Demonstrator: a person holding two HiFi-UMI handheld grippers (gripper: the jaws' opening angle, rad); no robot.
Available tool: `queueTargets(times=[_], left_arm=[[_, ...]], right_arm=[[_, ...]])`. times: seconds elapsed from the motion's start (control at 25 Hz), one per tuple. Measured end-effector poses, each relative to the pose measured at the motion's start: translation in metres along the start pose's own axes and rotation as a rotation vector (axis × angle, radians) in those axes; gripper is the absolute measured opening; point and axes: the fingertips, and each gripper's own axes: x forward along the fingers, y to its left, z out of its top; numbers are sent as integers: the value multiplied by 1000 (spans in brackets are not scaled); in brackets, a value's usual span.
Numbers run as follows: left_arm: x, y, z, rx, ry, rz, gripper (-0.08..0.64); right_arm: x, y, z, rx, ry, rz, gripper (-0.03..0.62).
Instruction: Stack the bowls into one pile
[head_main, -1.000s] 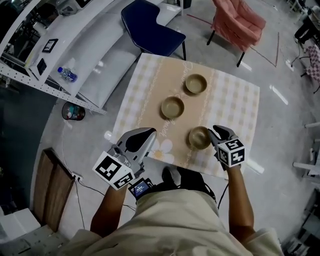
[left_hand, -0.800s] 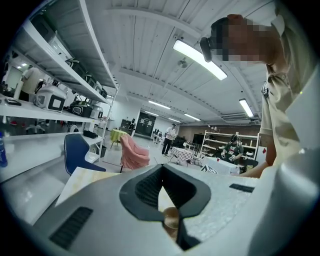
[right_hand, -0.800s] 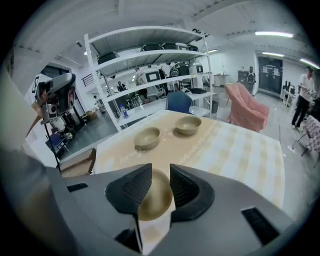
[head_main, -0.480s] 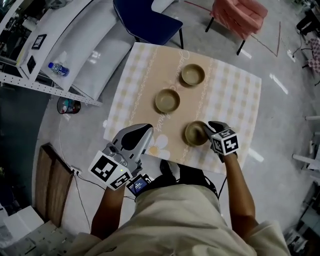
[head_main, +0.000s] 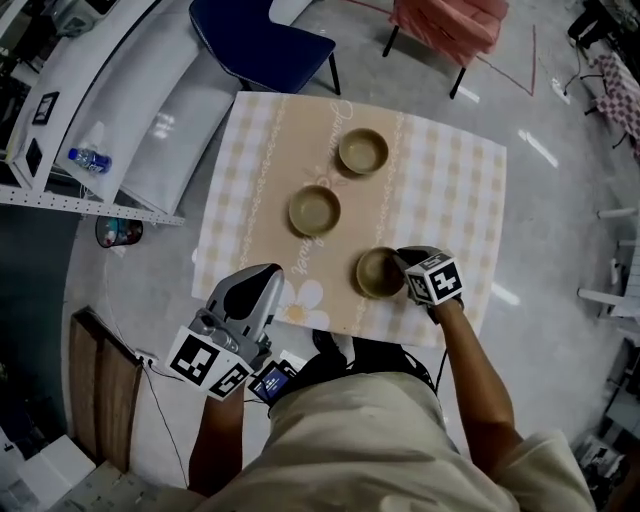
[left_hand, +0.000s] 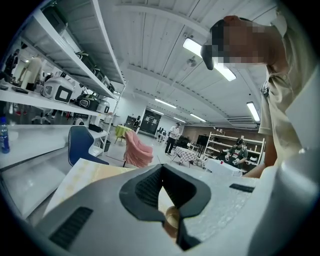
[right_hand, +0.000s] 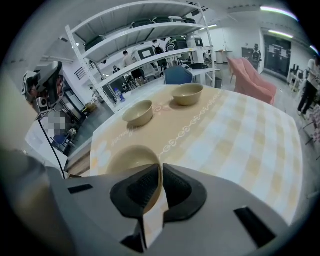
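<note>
Pinching the near wall of the nearest bowl (head_main: 375, 275), the right gripper (head_main: 400, 268) has jaws that have just been closing, one pad inside the rim and one outside. That bowl sits by the front edge of the table (head_main: 450, 190). The middle bowl (head_main: 314, 210) and far bowl (head_main: 362, 150) stand apart beyond it. The left gripper (head_main: 268, 278) hangs off the table's corner, tips together on nothing. The bowl looks rigid and smooth (ceramic, I'd guess, though possibly plastic). A one-sided rim hold may let it tilt or slip, and a hard landing could chip it.

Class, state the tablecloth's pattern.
The tablecloth is beige-and-white checked, with a tan centre band; head view.
</note>
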Motion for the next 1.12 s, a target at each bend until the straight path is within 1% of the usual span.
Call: queueTargets(times=[0.16,0.36,0.6,0.88,1.04,1.12], left_arm=[[-1,6,0,-11,-8,7,6],[-9,15,-2,-27,-17,24,6],[-19,21,-5,-37,-27,42,6],[-33,32,-5,-49,-44,74,5],[-40,39,-5,-56,-49,97,5],[-42,42,-5,-60,-50,107,6]], right_arm=[[-1,0,3,30,9,17,14],[-5,8,15,42,10,29,12],[-10,22,57,15,-54,61,12],[-10,45,115,5,-119,124,12],[-1,49,139,-23,-134,133,12],[4,52,148,-21,-136,145,12]])
